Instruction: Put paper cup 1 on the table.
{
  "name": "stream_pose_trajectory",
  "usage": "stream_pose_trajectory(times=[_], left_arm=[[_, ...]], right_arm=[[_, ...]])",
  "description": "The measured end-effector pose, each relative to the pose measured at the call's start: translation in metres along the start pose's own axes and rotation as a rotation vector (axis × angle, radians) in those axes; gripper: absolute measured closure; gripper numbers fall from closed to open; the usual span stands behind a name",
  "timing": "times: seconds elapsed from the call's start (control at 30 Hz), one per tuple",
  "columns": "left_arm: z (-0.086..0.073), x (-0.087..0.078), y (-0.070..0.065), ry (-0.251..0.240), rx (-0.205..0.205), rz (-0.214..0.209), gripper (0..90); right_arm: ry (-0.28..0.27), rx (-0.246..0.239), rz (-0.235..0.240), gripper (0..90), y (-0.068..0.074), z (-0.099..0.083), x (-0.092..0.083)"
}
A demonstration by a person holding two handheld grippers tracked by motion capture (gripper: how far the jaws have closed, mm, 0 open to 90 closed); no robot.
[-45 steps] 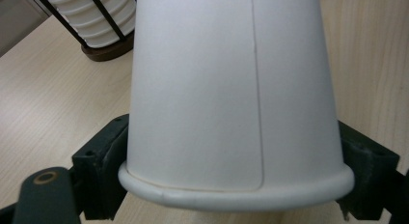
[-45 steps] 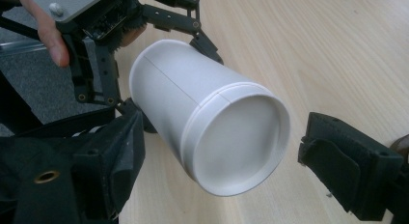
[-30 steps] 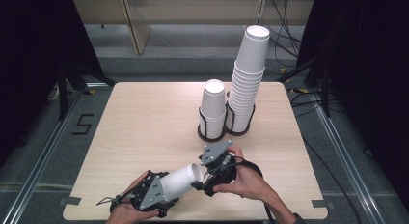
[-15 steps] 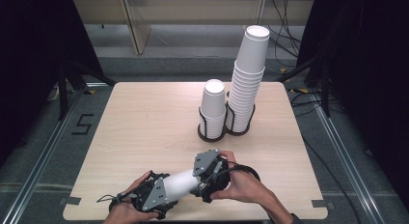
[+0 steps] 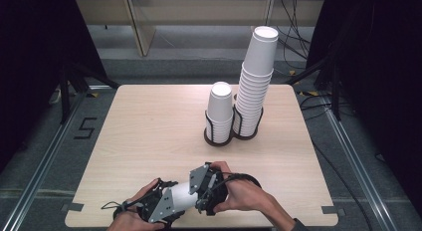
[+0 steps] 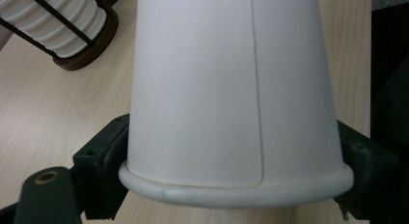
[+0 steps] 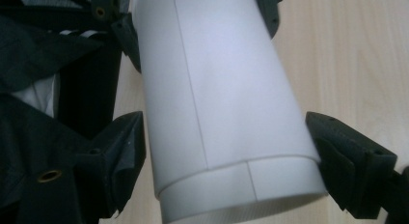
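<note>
Desk [image 5: 149, 126]: two wire holders [image 5: 219, 136] at 1 o'clock hold cup stacks; paper cup [image 5: 180, 196] clamped in left hand-held gripper [image 6: 231, 151], its base between right hand-held gripper's [image 7: 226, 156] unclosed jaws.

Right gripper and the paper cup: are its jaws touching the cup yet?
Apart. In the right gripper view the paper cup lies between the right gripper jaws, and table shows in a gap on each side. The left gripper clamps its rim end.

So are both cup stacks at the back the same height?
No, the right stack towers well above the short stack beside it in the high view.
</note>
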State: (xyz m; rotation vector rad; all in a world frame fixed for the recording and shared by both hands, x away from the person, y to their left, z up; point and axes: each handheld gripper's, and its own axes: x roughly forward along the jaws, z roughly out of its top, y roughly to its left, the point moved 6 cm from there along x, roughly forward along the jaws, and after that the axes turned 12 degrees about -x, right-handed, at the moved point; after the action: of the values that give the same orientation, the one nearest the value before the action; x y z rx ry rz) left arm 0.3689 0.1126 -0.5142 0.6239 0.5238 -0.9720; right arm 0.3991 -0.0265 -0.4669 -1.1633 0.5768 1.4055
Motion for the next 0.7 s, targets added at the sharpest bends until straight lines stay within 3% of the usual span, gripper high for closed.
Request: stream_pose_trajectory(times=[0.13, 0.17, 0.23, 0.33, 0.37, 0.4, 0.47, 0.5, 0.57, 0.6, 0.7], left_arm=[[0.001, 0.0, -0.002, -0.028, -0.004, -0.015, 15.3], [0.001, -0.001, -0.003, -0.055, -0.009, -0.031, 14.8], [0.001, -0.002, -0.003, -0.055, -0.014, -0.039, 13.6], [0.002, -0.002, -0.003, -0.156, -0.069, -0.083, 12.1], [0.002, -0.002, -0.003, -0.156, -0.069, -0.083, 11.4], [0.003, -0.004, -0.001, -0.205, -0.082, -0.097, 10.9], [0.005, -0.004, 0.0, -0.253, -0.099, -0.114, 10.0], [0.006, -0.004, -0.001, -0.275, -0.111, -0.117, 9.4], [0.007, -0.005, 0.0, -0.313, -0.132, -0.123, 8.8], [0.008, -0.006, 0.0, -0.334, -0.142, -0.129, 8.6], [0.011, -0.01, 0.001, -0.387, -0.168, -0.143, 8.4]], right_arm=[[-0.008, 0.021, 0.052, 22.7, 0.005, -0.001, 0.003], [-0.017, 0.005, 0.056, 23.2, 0.004, -0.003, 0.003], [-0.025, -0.006, 0.069, 23.5, 0.004, -0.004, 0.002], [-0.072, -0.004, 0.087, 23.8, 0.001, -0.01, -0.001], [-0.072, -0.004, 0.087, 23.8, 0.001, -0.01, -0.001], [-0.13, -0.026, 0.095, 23.8, -0.003, -0.013, -0.001], [-0.178, -0.022, 0.125, 23.7, -0.003, -0.014, -0.002], [-0.165, 0.02, 0.129, 23.7, -0.001, -0.017, -0.005], [-0.194, 0.008, 0.135, 23.6, -0.003, -0.018, -0.008], [-0.231, -0.024, 0.134, 23.6, -0.005, -0.017, -0.007], [-0.261, 0.005, 0.152, 23.6, -0.004, -0.02, -0.012]])
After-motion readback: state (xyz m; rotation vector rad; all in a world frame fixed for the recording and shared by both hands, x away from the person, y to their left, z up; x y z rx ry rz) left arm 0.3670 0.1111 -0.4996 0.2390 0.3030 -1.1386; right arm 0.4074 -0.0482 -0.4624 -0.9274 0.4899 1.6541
